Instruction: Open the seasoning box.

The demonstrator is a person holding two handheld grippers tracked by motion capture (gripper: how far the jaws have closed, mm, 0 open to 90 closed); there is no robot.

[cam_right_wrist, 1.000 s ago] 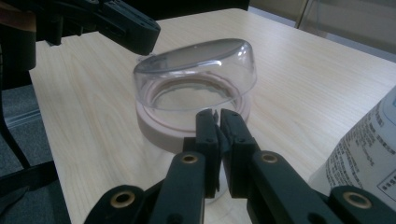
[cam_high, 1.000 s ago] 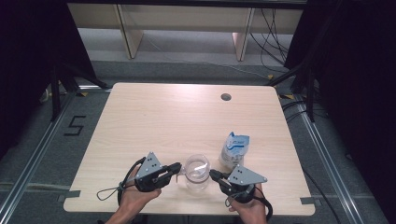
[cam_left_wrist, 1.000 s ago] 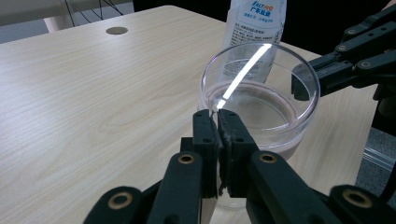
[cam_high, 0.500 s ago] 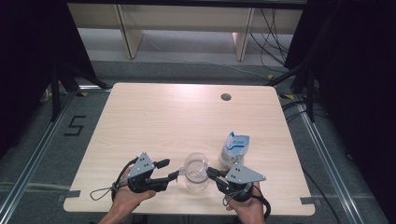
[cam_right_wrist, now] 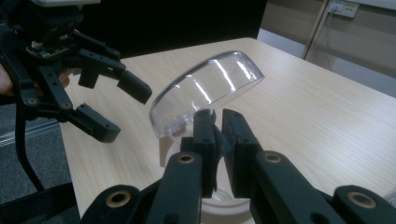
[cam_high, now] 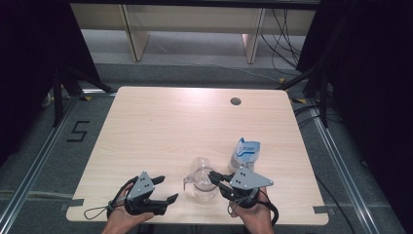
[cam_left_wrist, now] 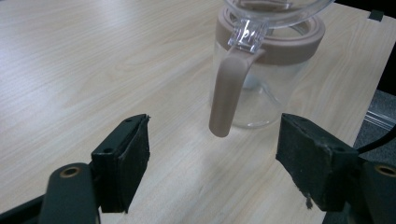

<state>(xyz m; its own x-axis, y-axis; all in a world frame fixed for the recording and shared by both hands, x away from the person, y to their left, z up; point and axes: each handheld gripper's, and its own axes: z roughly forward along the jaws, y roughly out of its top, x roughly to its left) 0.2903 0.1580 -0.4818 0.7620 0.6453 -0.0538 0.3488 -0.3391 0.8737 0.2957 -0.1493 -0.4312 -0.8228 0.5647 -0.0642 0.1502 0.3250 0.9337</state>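
I see the clear jug (cam_high: 202,181) standing near the table's (cam_high: 195,122) front edge, with most of the tabletop beyond it bare. My right gripper (cam_high: 214,179) is clamped on the jug's raised clear lid (cam_right_wrist: 205,93); my left gripper (cam_high: 165,190) hangs spread wide beside the handle (cam_left_wrist: 229,88), touching nothing. A blue-capped bottle (cam_high: 245,154) stands just behind the right gripper, its base hidden.

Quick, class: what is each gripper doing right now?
Left gripper: open, holding nothing, jaws facing the jug's handle.
Right gripper: shut on the jug's clear lid.
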